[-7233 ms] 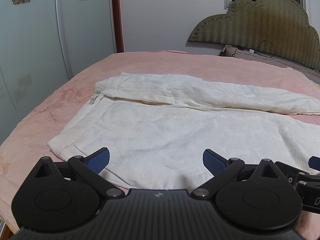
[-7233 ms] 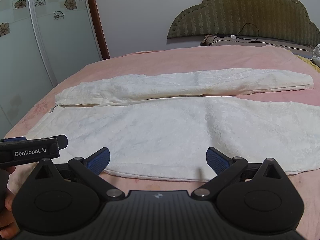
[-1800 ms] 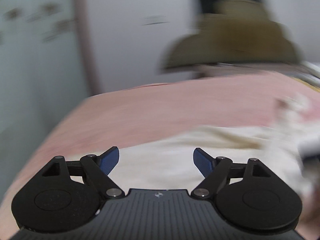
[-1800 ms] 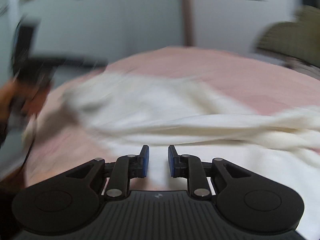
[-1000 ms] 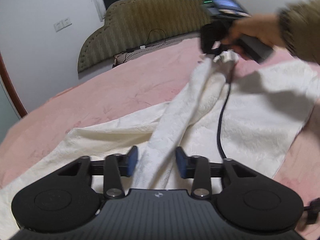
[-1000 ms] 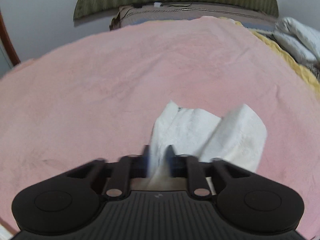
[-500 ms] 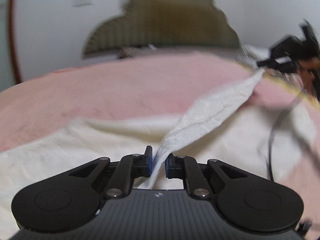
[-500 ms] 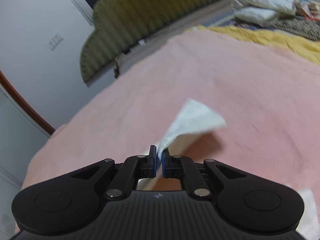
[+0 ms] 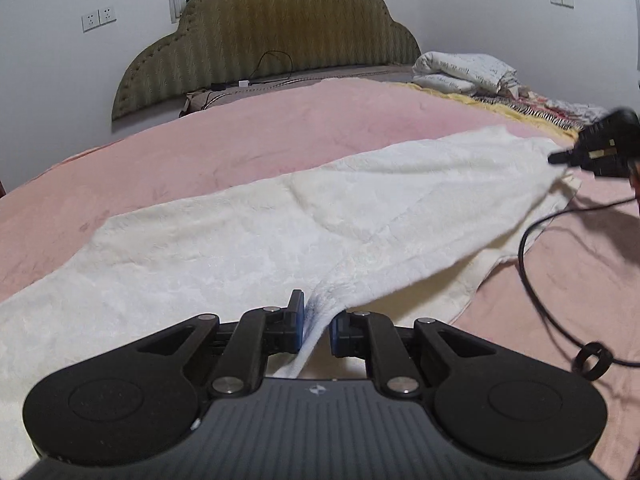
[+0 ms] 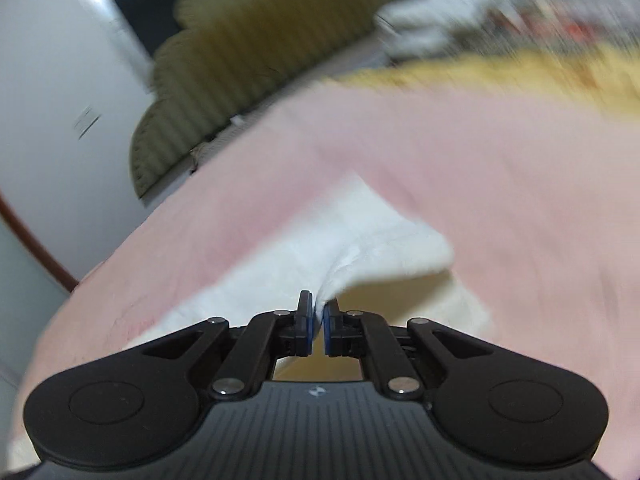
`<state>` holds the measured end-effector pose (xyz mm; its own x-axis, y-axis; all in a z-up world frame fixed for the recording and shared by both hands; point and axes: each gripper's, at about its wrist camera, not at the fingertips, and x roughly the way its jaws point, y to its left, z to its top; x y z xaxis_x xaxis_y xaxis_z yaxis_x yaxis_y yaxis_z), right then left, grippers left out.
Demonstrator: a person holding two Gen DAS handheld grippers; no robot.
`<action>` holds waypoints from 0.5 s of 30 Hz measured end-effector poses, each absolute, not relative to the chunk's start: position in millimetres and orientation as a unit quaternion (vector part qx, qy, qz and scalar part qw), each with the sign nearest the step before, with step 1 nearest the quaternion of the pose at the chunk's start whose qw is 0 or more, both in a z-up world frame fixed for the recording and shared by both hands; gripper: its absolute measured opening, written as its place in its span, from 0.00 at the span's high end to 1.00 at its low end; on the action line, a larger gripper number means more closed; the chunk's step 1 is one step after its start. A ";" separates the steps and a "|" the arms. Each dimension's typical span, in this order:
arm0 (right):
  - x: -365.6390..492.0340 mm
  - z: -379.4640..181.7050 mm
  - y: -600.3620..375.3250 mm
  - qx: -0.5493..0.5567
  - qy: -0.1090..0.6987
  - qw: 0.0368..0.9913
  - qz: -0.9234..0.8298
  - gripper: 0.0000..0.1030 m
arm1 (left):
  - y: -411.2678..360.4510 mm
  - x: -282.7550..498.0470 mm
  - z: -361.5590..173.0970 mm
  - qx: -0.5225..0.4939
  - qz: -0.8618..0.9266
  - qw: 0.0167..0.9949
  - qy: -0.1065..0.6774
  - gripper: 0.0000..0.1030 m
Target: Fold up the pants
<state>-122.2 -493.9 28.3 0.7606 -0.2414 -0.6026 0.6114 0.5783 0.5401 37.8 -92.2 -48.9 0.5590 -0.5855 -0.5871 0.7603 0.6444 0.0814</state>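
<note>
The white pants [image 9: 304,236] lie across the pink bed, one leg laid over the other. My left gripper [image 9: 317,326] is shut on the near edge of the top pant leg. My right gripper [image 10: 316,326] is shut on the cuff end of the same pants [image 10: 360,236], and it also shows at the far right of the left wrist view [image 9: 554,159], holding the hem just above the lower leg. The right wrist view is blurred by motion.
The pink bedspread [image 9: 248,140] covers the bed. An olive padded headboard [image 9: 264,28] stands at the back. Folded white bedding [image 9: 464,68] and a yellow blanket [image 9: 492,108] lie at the far right. A black cable [image 9: 532,272] trails over the bed at the right.
Both grippers have carried the upper pant leg over and lowered it; it now lies spread flat on the lower leg instead of hanging taut in the air.
</note>
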 end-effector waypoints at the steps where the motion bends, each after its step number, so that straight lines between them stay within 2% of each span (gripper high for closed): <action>1: -133.8 23.1 -491.5 0.402 0.230 0.850 -0.249 0.95 | -88.9 36.9 -45.1 0.160 -0.395 0.865 0.264 0.85; 4: -151.0 22.9 -485.0 0.404 0.214 0.853 -0.250 0.95 | -83.4 32.2 -42.7 0.168 -0.414 0.854 0.266 0.85; 11: -144.2 -6.0 -504.3 0.419 0.248 0.839 -0.242 0.90 | -91.4 28.8 -62.6 0.217 -0.422 0.836 0.274 0.86; 12: -144.7 -2.8 -503.6 0.414 0.252 0.841 -0.242 0.89 | -88.6 28.0 -59.9 0.216 -0.427 0.834 0.275 0.78; 14: -149.3 8.8 -502.1 0.408 0.256 0.839 -0.253 0.77 | -83.2 25.4 -52.0 0.213 -0.434 0.830 0.277 0.74; 15: -157.6 16.3 -498.0 0.406 0.249 0.836 -0.272 0.71 | -81.0 23.7 -48.0 0.212 -0.441 0.827 0.277 0.69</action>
<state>-157.6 -498.0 16.3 0.7281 -0.2532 -0.6370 0.6570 0.5228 0.5432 23.7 -81.0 -48.0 0.4571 -0.6115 -0.6459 0.8468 0.5212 0.1059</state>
